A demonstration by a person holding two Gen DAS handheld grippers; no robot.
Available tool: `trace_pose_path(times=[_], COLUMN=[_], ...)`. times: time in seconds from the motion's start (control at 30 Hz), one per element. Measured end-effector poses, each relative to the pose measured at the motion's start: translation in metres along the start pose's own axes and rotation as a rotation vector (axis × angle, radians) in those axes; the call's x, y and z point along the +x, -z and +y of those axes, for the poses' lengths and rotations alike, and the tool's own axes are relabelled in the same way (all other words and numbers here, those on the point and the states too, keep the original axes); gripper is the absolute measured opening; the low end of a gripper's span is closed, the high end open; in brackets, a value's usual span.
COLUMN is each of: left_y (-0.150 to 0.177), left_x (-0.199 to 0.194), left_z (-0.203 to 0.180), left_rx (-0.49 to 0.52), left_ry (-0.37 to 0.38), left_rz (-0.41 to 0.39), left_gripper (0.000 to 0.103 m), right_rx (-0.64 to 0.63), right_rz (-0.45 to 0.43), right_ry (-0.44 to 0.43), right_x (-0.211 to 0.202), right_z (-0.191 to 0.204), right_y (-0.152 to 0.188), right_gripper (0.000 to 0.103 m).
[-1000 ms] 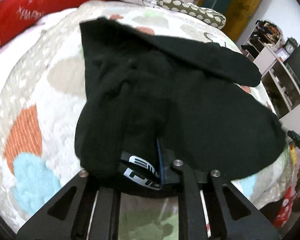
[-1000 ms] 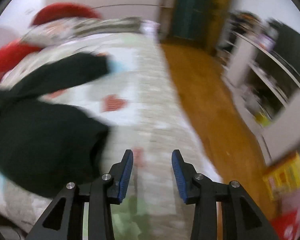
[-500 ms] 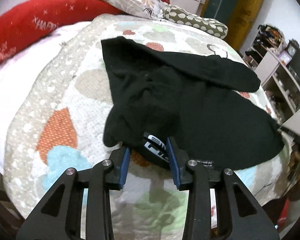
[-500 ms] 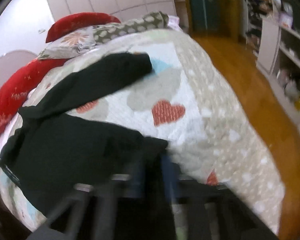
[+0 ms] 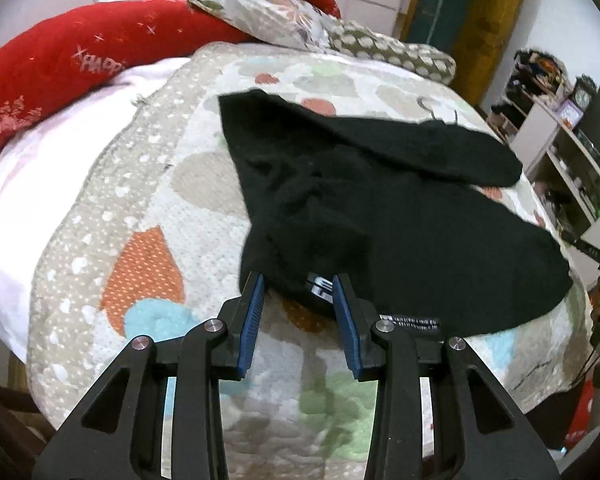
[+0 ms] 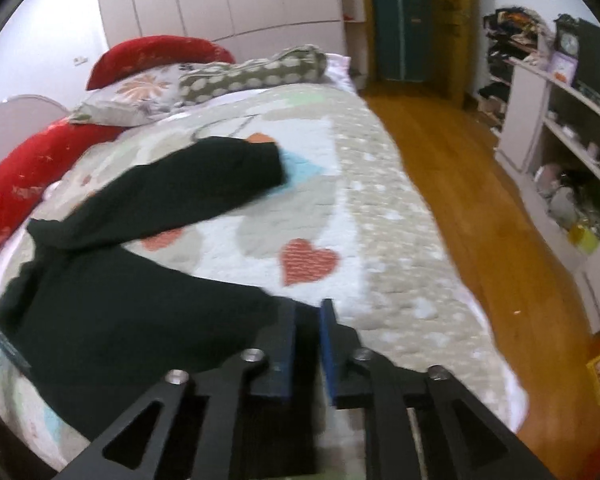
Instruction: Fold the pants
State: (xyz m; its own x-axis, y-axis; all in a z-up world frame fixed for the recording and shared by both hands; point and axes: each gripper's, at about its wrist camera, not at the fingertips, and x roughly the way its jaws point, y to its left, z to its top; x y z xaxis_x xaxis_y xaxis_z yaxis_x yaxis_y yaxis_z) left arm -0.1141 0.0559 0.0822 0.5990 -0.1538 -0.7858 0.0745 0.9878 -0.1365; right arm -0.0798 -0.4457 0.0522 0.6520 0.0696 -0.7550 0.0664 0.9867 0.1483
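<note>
The pants (image 5: 380,208) were black, soft and rumpled, lying spread on the quilt (image 5: 148,208) near its foot end. One leg lay stretched flat toward the pillows (image 6: 220,76); the rest was bunched in loose folds. A white-lettered waistband label showed at the near edge. The left gripper (image 5: 298,304) stood with its jaws apart, straddling that waistband edge without clamping it. The right gripper (image 6: 308,332) had its jaws nearly together, pinching a corner of the pants at the quilt's near edge.
</note>
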Motion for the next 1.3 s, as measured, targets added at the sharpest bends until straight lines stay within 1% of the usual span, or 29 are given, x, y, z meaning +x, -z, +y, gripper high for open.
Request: trace_pose_path(times=[0.03, 0.07, 0.1, 0.17, 0.2, 0.23, 0.27, 0.33, 0.37, 0.4, 0.43, 0.5, 0.57, 0.6, 0.63, 0.67, 0.73, 0.8, 0.87, 0.93, 1.0, 1.07, 1.17, 1.2, 1.23, 1.27, 1.3], left_y=[-0.001, -0.002, -0.003, -0.004, -0.004, -0.003, -0.003, -0.001, -0.002, -0.004, -0.007, -0.019, -0.038, -0.049, -0.062, -0.075, -0.097, -0.121, -0.135, -0.146, -0.154, -0.160, -0.167, -0.168, -0.168, -0.167, -0.167], left_x=[-0.001, -0.002, -0.002, 0.000, 0.004, 0.009, 0.018, 0.033, 0.040, 0.042, 0.041, 0.036, 0.029, 0.028, 0.029, 0.033, 0.045, 0.066, 0.088, 0.107, 0.123, 0.134, 0.151, 0.157, 0.163, 0.169, 0.174], left_z=[0.002, 0.006, 0.008, 0.012, 0.012, 0.011, 0.009, 0.009, 0.011, 0.013, 0.014, 0.019, 0.023, 0.026, 0.030, 0.035, 0.040, 0.042, 0.044, 0.045, 0.045, 0.041, 0.037, 0.036, 0.035, 0.034, 0.032], left_rx=[-0.015, -0.034, -0.054, -0.094, -0.104, -0.103, -0.097, -0.102, -0.117, -0.126, -0.131, -0.137, -0.151, -0.164, -0.184, -0.211, -0.252, -0.271, -0.299, -0.330, -0.348, -0.355, -0.352, -0.354, -0.357, -0.359, -0.358], left_ry=[-0.008, -0.016, -0.015, -0.005, 0.000, 0.003, 0.007, 0.018, 0.035, 0.047, 0.058, 0.067, 0.061, 0.068, 0.077, 0.080, 0.081, 0.067, 0.071, 0.085, 0.066, 0.075, 0.062, 0.060, 0.061, 0.075, 0.094], left_rz=[-0.010, -0.022, -0.032, -0.043, -0.039, -0.030, -0.018, 0.019, 0.044, 0.051, 0.047, 0.019, -0.027, -0.050, -0.067, -0.077, -0.083, -0.045, 0.006, 0.049, 0.076, 0.098, 0.120, 0.130, 0.142, 0.159, 0.168], left_gripper=[0.035, 0.035, 0.035, 0.036, 0.039, 0.049, 0.052, 0.052, 0.052, 0.052, 0.052, 0.052, 0.054, 0.058, 0.072, 0.078, 0.078, 0.078, 0.078, 0.078, 0.078, 0.078, 0.078, 0.078, 0.078, 0.075, 0.067], right_rx=[0.005, 0.006, 0.003, -0.017, -0.031, -0.044, -0.060, -0.089, -0.094, -0.090, -0.077, -0.034, -0.003, 0.013, 0.031, 0.049, 0.103, 0.150, 0.192, 0.238, 0.286, 0.332, 0.391, 0.426, 0.443, 0.449, 0.454], right_rz=[0.002, 0.002, 0.002, 0.007, 0.017, 0.033, 0.063, 0.100, 0.101, 0.097, 0.094, 0.082, 0.075, 0.076, 0.077, 0.077, 0.074, 0.065, 0.055, 0.043, 0.032, 0.022, 0.034, 0.026, 0.013, -0.002, -0.015], right_ry=[-0.040, -0.069, -0.101, -0.146, -0.175, -0.198, -0.213, -0.209, -0.212, -0.231, -0.252, -0.284, -0.277, -0.268, -0.264, -0.265, -0.260, -0.241, -0.225, -0.206, -0.191, -0.196, -0.200, -0.205, -0.210, -0.214, -0.225], right_x=[0.003, 0.004, 0.008, 0.015, 0.019, 0.026, 0.035, 0.048, 0.051, 0.054, 0.056, 0.062, 0.069, 0.073, 0.079, 0.081, 0.087, 0.091, 0.095, 0.098, 0.103, 0.109, 0.126, 0.131, 0.132, 0.132, 0.130], right_z=[0.006, 0.009, 0.018, 0.034, 0.045, 0.054, 0.065, 0.079, 0.084, 0.088, 0.091, 0.093, 0.092, 0.092, 0.091, 0.089, 0.081, 0.071, 0.060, 0.048, 0.037, 0.028, 0.021, 0.018, 0.016, 0.015, 0.014], right_y=[-0.003, -0.004, -0.007, -0.010, -0.009, -0.008, -0.007, -0.007, -0.008, -0.013, -0.018, -0.031, -0.042, -0.047, -0.052, -0.055, -0.062, -0.066, -0.071, -0.076, -0.082, -0.087, -0.093, -0.095, -0.096, -0.097, -0.099], right_gripper=[0.030, 0.037, 0.039, 0.039, 0.039, 0.039, 0.039, 0.039, 0.039, 0.039, 0.040, 0.046, 0.046, 0.047, 0.047, 0.047, 0.047, 0.047, 0.048, 0.051, 0.058, 0.062, 0.063, 0.063, 0.060, 0.044, 0.022])
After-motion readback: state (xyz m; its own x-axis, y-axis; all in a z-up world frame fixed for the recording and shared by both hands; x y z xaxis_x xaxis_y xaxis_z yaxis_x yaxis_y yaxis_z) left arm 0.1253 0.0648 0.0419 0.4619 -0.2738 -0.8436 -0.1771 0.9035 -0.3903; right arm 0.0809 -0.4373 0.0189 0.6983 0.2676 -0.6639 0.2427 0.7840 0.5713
